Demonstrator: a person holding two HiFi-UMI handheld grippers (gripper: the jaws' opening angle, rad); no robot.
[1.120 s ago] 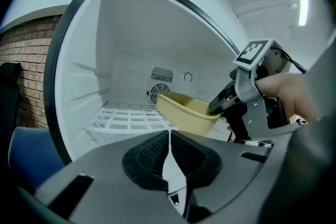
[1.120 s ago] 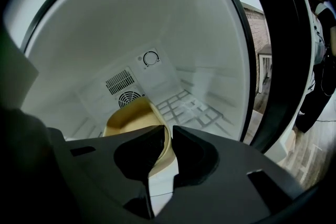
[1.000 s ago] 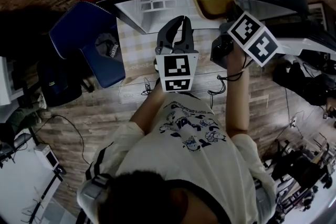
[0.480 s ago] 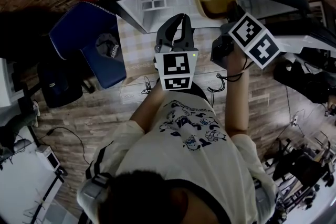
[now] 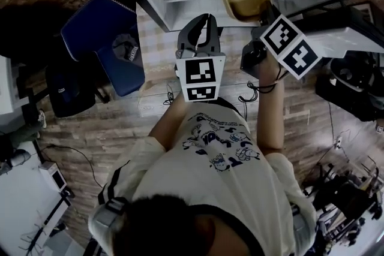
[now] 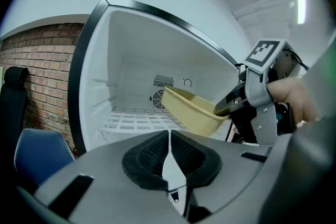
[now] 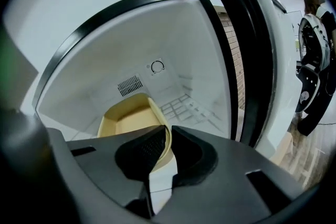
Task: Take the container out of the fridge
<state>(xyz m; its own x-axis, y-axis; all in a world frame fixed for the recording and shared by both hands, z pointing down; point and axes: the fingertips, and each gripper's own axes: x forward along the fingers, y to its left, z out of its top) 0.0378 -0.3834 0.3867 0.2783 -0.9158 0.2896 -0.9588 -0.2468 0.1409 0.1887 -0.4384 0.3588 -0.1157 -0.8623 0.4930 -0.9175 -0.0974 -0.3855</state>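
Item one: a compact fridge [image 5: 180,6] with a black frame and white interior, standing open, its cavity facing both gripper views. Item two: the black-edged fridge door [image 7: 247,60], swung wide at the right of the right gripper view. Item three: a blue padded chair [image 5: 105,45], set just beside the fridge on the person's left. Item four: a white wire shelf [image 6: 131,120] across the floor of the cavity, with nothing seen resting on the part in view. Item five: a pale yellow, shallow plastic container [image 6: 191,113], shown tilted and raised above the shelf in the left gripper view, its far end within the cavity and its near rim toward the opening. Item six: the right gripper [image 7: 165,139], whose jaws are clamped on the container's near rim, one pad inside the wall and one outside. Item seven: the left gripper [image 6: 169,139], held in front of the opening, jaws pressed together with nothing between them, well apart from the container. Progress is judged as follows: the door is opened, the grasp is made and the container is lifted off the shelf; the draw out past the frame is not yet completed, and no setting-down place is shown.
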